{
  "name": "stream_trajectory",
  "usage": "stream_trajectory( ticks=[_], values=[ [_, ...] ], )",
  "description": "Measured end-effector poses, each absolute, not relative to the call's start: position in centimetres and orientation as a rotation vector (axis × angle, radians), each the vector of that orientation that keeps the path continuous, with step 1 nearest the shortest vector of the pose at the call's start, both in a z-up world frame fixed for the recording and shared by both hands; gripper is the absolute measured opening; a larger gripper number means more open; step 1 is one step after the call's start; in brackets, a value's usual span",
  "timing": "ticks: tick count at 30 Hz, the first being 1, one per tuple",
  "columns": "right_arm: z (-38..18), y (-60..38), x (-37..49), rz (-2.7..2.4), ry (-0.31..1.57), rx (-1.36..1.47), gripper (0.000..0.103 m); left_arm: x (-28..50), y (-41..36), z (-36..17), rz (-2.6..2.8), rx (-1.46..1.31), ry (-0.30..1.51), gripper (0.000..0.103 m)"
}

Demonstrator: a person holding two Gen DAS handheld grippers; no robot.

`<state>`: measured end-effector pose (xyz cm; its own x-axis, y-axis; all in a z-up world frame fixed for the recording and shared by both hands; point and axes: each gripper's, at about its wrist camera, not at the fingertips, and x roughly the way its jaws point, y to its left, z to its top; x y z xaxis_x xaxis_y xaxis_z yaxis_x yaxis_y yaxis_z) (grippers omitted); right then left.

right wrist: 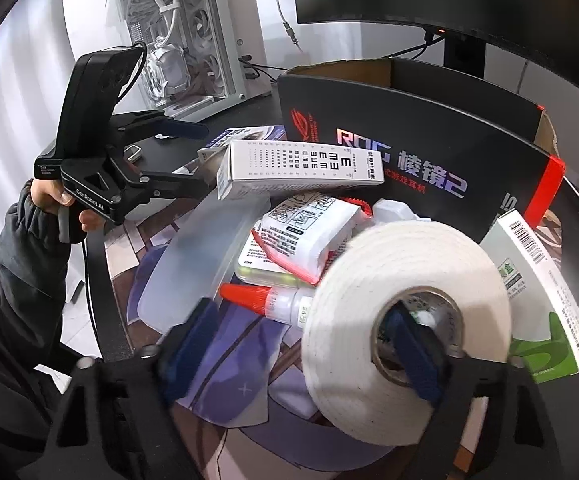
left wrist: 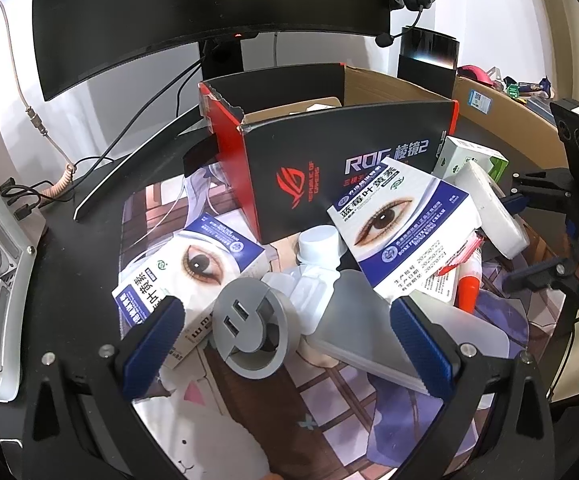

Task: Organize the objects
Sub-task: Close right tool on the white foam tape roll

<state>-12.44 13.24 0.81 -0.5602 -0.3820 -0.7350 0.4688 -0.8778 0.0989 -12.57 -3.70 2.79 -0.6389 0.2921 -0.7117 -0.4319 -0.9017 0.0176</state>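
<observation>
My right gripper (right wrist: 299, 312) stands open around one wall of a white tape roll (right wrist: 405, 328). Its right finger sits inside the roll's core, and its left finger stands clear of the roll's outer side. A glue bottle with a red cap (right wrist: 265, 298) lies between that finger and the roll. My left gripper (left wrist: 287, 312) is open above a grey round disc (left wrist: 249, 324) and a clear plastic lid (left wrist: 369, 332), touching neither. Eye-print boxes (left wrist: 193, 268) (left wrist: 401, 216) lean by the open black ROG box (left wrist: 329, 168).
An eye-chart box (right wrist: 297, 168), a printed packet (right wrist: 309, 236) and a green-and-white box (right wrist: 541, 292) crowd the printed desk mat (left wrist: 329, 412). Behind stand a monitor (left wrist: 169, 8), a white PC case (right wrist: 177, 36) and a cardboard box (left wrist: 501, 108). A hand (right wrist: 49, 200) holds the left gripper.
</observation>
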Motion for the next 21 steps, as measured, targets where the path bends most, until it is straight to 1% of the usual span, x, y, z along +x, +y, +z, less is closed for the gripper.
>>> stream_trajectory(
  ticks=[1,2,7,10,17,21],
  values=[
    [0.9,13.3,-12.4,-2.418,0.150,1.097,0.072,-12.6,-3.7,2.8,2.515,-1.047,0.261,0.103],
    [0.9,13.4,-12.4,-2.422,0.152,1.096,0.070,-12.6,-3.7,2.7,2.514,-1.048,0.262,0.103],
    [1.5,13.9,-12.3,-2.471,0.178,1.072,0.041,-12.6,-3.7,2.7,2.511,-1.049,0.261,0.103],
    [2.5,14.4,-12.0,-2.528,0.168,1.012,0.033,-12.6,-4.1,2.8,2.512,-1.048,0.246,0.103],
    [4.9,15.7,-11.0,-2.610,0.067,0.837,0.032,-13.1,-5.3,2.4,2.529,-1.084,0.201,0.103],
    [5.6,16.0,-11.1,-2.631,0.037,0.810,0.032,-13.3,-5.3,1.8,2.516,-1.117,0.194,0.103]
  ],
)
